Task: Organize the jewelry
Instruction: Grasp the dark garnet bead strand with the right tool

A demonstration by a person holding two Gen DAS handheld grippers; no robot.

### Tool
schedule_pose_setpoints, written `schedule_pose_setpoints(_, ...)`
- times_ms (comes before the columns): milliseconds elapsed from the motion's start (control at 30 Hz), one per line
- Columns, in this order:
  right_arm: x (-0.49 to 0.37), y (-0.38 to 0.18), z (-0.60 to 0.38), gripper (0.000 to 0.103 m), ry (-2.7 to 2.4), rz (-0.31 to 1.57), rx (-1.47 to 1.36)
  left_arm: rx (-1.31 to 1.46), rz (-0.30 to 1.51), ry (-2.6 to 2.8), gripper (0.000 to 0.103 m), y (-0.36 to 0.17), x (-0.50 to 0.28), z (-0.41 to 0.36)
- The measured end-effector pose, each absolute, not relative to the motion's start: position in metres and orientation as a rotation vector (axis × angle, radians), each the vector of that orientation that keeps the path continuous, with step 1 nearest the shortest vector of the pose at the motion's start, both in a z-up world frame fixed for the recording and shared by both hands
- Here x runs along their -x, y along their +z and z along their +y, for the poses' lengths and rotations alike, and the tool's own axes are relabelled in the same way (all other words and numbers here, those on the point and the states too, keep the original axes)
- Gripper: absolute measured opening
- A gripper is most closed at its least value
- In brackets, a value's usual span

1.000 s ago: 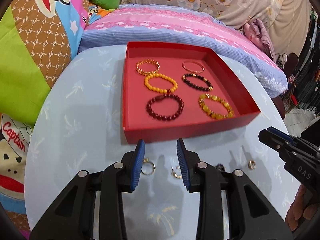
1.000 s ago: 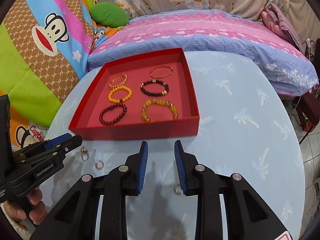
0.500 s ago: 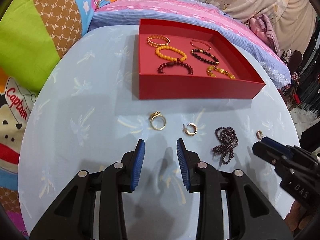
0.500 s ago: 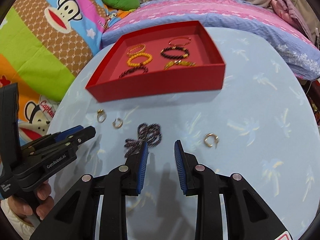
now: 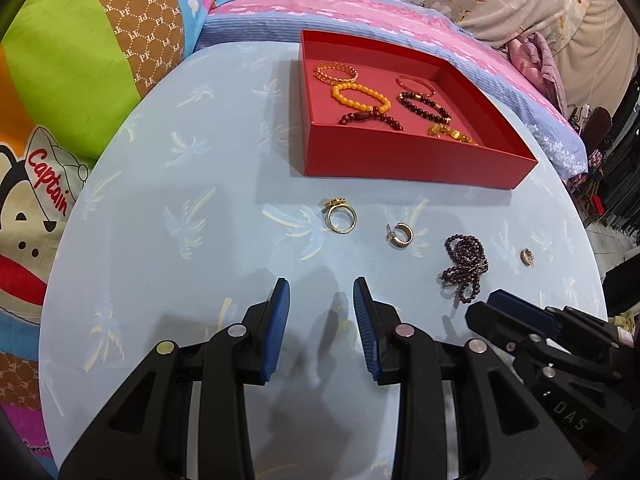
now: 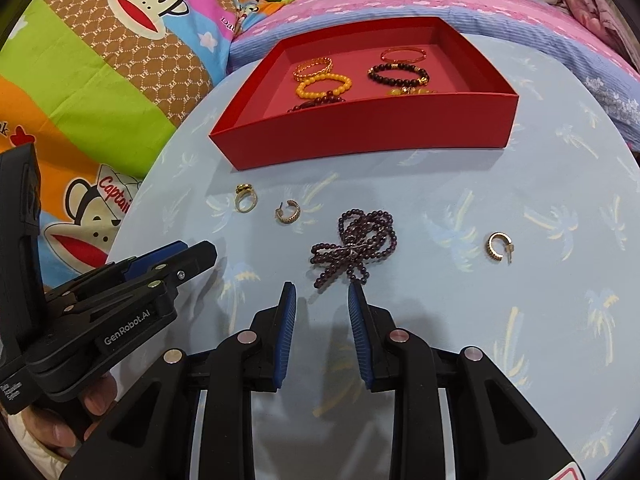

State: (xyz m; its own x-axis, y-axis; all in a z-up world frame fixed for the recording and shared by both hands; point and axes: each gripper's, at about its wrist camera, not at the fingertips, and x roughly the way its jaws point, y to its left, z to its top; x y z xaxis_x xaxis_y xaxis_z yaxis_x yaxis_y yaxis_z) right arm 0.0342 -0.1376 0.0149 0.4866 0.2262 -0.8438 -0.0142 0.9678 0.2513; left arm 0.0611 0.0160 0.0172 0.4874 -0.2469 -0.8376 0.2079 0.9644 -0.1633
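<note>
1. A round bench [image 5: 168, 264] with a pale blue palm-print cover carries a red box [image 5: 408, 160] on its far side, beside a bed with pink and blue bedding [image 5: 360, 12].
2. Six bracelets lie flat in the box in two rows: a gold chain bracelet [image 5: 335, 73], a yellow bead bracelet [image 5: 360, 95] and a dark red bead bracelet [image 5: 370, 117] on the left; a thin orange bangle [image 5: 414, 84], a dark bead bracelet [image 5: 425, 105] and an amber bracelet [image 5: 450, 133] on the right (the near wall hides part of the nearest two).
3. Loose pieces lie on the bench in a row just near of the box, from left to right: a gold ring [image 6: 245, 198], a gold hoop earring [image 6: 287, 211], a bundle of dark purple beads [image 6: 354, 246] and, further right, a second hoop earring [image 6: 499, 248].
4. The left gripper [image 5: 318, 294] hovers over bare cloth, near of the ring; its fingers stand narrowly apart with nothing between them.
5. The right gripper [image 6: 322, 298] points at the near end of the purple beads; its fingers are narrowly apart, empty, and not touching the beads.
6. A hand [image 6: 68, 420] holds the left gripper's handle at the lower left of the right wrist view.
</note>
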Motion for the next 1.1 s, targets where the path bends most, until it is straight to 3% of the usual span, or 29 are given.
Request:
schedule_pose_setpoints(200, -0.041, 0.011, -0.134, 0.024, 0.137, 1.056, -0.215, 0.045, 1.029, -0.281, 0.032, 0.016, -0.061, 0.015)
schedule_pose_setpoints(433, -0.047, 0.004, -0.137, 0.004, 0.103, 1.069, -0.201, 0.049, 1.032, -0.288, 0.032, 0.015, -0.062, 0.013)
schedule_pose_setpoints(1100, -0.031, 0.048, -0.176, 0.004, 0.054, 0.926, -0.256, 0.048, 1.021, -0.304, 0.032, 0.020, -0.060, 0.008)
